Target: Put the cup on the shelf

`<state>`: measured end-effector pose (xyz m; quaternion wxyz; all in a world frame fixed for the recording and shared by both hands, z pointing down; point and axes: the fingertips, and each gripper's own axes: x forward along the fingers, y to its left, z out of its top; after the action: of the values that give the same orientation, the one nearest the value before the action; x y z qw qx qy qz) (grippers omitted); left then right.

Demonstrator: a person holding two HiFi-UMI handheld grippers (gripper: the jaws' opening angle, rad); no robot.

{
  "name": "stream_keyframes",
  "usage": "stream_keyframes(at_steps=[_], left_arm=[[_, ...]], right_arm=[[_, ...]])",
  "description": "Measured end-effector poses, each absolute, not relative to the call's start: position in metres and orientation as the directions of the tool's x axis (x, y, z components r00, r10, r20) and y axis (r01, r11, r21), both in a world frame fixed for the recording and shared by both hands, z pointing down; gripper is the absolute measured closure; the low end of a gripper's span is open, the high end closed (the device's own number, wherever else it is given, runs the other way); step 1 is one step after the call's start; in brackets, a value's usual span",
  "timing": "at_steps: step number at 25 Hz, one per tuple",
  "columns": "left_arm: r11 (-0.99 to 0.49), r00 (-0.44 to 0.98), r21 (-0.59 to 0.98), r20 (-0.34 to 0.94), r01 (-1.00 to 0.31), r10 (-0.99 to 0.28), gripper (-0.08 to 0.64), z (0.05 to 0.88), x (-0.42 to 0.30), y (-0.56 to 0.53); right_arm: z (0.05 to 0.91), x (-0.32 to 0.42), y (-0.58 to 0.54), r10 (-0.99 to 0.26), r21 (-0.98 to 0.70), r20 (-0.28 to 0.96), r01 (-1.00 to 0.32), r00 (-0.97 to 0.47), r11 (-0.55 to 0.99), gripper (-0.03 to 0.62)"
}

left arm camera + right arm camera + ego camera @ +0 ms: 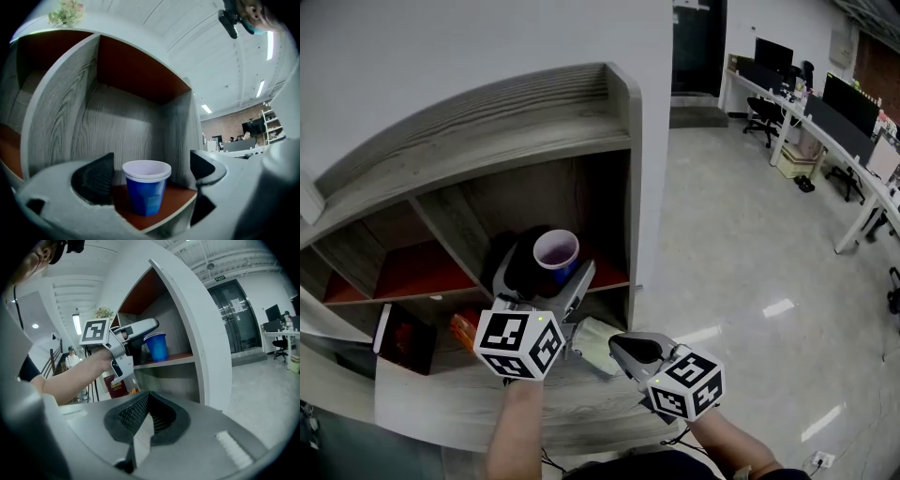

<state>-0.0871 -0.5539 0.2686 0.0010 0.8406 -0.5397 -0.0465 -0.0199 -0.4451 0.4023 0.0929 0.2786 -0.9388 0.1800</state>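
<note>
A blue cup with a white rim (555, 251) stands upright on the red-brown board of the wooden shelf (611, 273), in its right compartment. My left gripper (546, 277) reaches into that compartment and is open. In the left gripper view the cup (146, 187) stands on the shelf board (182, 197) between the two dark pads (96, 179), with a gap on each side. My right gripper (619, 349) hangs lower, in front of the shelf, shut with nothing in it. The right gripper view shows its jaws (146, 404) closed together, and beyond them the cup (157, 347) and the left gripper (133, 336).
A red box (405, 337), an orange packet (464, 326) and a pale green thing (595, 345) lie on the lower level. The shelf's right side wall (635, 187) stands close to the cup. Office desks with monitors (834, 103) stand far right across a shiny floor.
</note>
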Motion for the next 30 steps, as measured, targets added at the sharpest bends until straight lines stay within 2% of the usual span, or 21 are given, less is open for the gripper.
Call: stream_keyframes(at_steps=[7, 14, 20, 24, 30], left_arm=[[-0.434, 0.431, 0.063, -0.058, -0.899, -0.900, 0.070, 0.284, -0.090, -0.519], [-0.497, 0.487, 0.074, -0.114, -0.865, -0.866, 0.221, 0.277, -0.096, -0.478], [-0.558, 0.551, 0.111, -0.091, -0.822, -0.830, 0.339, 0.284, -0.097, -0.447], [-0.597, 0.594, 0.110, -0.062, -0.795, -0.802, 0.378, 0.290, -0.099, -0.423], [-0.579, 0.581, 0.103, -0.009, -0.809, -0.814, 0.436, 0.316, -0.111, -0.400]], right_arm=[[0.403, -0.024, -0.430, -0.510, -0.272, 0.282, -0.578, -0.812, 0.769, 0.595], [0.408, -0.035, -0.410, -0.523, -0.266, 0.291, -0.593, -0.801, 0.760, 0.595], [0.404, -0.043, -0.396, -0.539, -0.260, 0.284, -0.605, -0.793, 0.753, 0.595], [0.402, -0.049, -0.389, -0.555, -0.265, 0.269, -0.615, -0.787, 0.743, 0.595], [0.402, -0.059, -0.375, -0.559, -0.262, 0.267, -0.618, -0.785, 0.742, 0.595]])
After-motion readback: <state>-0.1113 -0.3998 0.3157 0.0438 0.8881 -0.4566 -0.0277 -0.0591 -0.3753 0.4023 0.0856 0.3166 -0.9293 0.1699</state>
